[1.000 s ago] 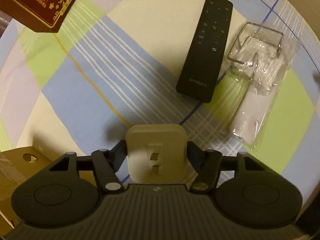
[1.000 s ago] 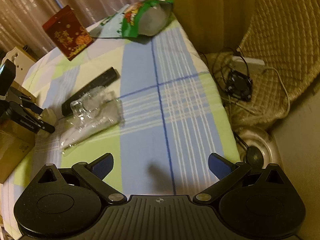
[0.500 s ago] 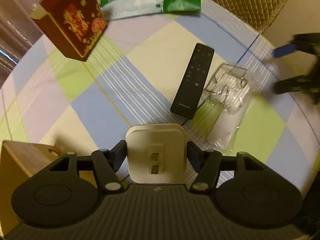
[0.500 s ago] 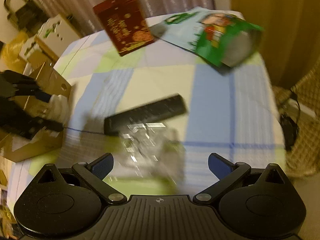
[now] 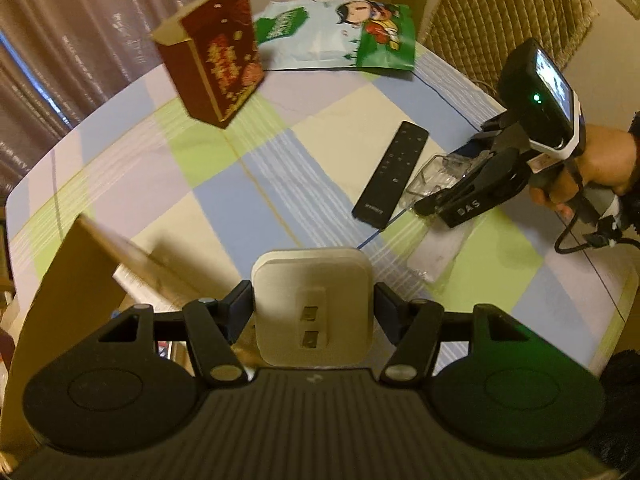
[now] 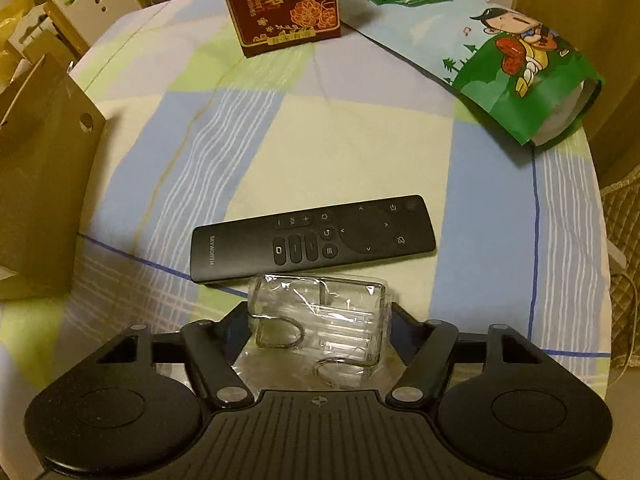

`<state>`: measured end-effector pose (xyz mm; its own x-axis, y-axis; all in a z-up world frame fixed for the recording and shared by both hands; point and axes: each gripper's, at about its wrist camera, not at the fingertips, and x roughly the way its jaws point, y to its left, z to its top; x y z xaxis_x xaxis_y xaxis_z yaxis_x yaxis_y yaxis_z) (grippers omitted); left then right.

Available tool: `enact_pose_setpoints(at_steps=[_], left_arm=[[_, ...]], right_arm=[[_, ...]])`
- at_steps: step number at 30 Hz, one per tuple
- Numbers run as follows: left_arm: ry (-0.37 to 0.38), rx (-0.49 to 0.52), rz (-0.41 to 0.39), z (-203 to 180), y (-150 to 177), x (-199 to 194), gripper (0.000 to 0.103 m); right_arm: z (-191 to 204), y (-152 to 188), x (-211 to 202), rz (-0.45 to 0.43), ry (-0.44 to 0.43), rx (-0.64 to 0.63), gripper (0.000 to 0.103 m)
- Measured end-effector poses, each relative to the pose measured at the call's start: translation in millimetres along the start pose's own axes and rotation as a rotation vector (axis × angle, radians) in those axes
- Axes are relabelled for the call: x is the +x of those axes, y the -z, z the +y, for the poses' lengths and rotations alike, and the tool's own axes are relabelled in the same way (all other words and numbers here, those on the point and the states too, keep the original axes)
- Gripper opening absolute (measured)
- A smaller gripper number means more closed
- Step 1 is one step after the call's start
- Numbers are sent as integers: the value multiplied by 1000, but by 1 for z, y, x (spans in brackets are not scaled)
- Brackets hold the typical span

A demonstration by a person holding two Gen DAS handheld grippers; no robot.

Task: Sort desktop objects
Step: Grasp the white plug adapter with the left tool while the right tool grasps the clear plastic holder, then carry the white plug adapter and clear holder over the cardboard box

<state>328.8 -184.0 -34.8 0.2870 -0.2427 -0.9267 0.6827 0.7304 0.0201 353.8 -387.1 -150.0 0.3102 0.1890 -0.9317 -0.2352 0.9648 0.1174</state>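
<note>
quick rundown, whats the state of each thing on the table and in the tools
white adapter: clamped in left tool
clear plastic packet: between the closing right tool
remote: flat, face up
red box: upright
snack bag: lying flat

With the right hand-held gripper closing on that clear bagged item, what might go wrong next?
1. The right hand-held gripper is closing on a clear plastic bag holding wire clips; the slick film may slip or crumple.
2. The black remote lies right beside the bag, so lifting could nudge it.
3. The left hand-held gripper grips a white square adapter by its smooth sides; it might twist loose.
</note>
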Motion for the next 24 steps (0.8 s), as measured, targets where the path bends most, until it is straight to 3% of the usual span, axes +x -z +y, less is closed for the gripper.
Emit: enact_pose_setpoints(at_steps=[8, 13, 24], left_arm=[[57, -90, -125, 20, 14, -48, 61], [36, -87, -146, 32, 30, -69, 61], [-125, -205, -85, 115, 116, -119, 61]], right_arm=[[1, 8, -42, -76, -15, 10, 66], [23, 10, -69, -94, -27, -53, 66], [115, -25, -125, -213, -169, -209, 66]])
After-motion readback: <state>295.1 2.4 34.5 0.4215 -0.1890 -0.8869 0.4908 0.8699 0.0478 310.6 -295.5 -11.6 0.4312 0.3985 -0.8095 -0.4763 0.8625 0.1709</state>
